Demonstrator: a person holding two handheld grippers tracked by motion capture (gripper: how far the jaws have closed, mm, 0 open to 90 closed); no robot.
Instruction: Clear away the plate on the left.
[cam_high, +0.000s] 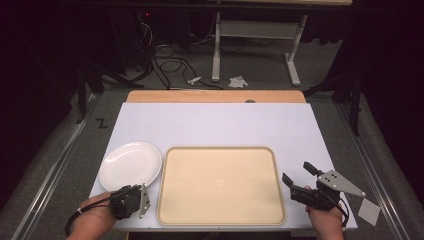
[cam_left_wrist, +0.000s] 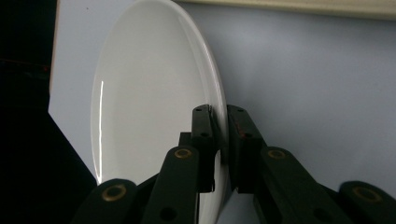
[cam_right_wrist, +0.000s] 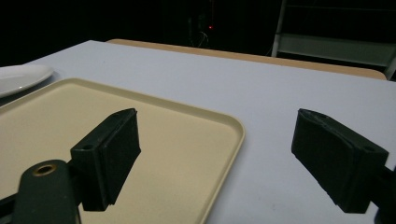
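The bench (cam_high: 215, 125) carries a beige tray (cam_high: 221, 185), my landmark for everything here. It lies in front of me with its long axis running side to side, and nothing rests on it. The white plate (cam_high: 131, 165) sits just beside the tray's left edge, flat on the bench, not on the tray. My left tool (cam_high: 131, 199) is at the plate's near rim; in the left gripper view its jaws are pinched nearly together on that rim (cam_left_wrist: 219, 135), one pad above and one below, so I have hold of the plate. My right tool (cam_high: 298, 176) hovers off the tray's right near corner with jaws spread wide and nothing between them. The tray lies directly to the right of the gripped plate, so I judge the left hand does the carrying, a short sideways move.
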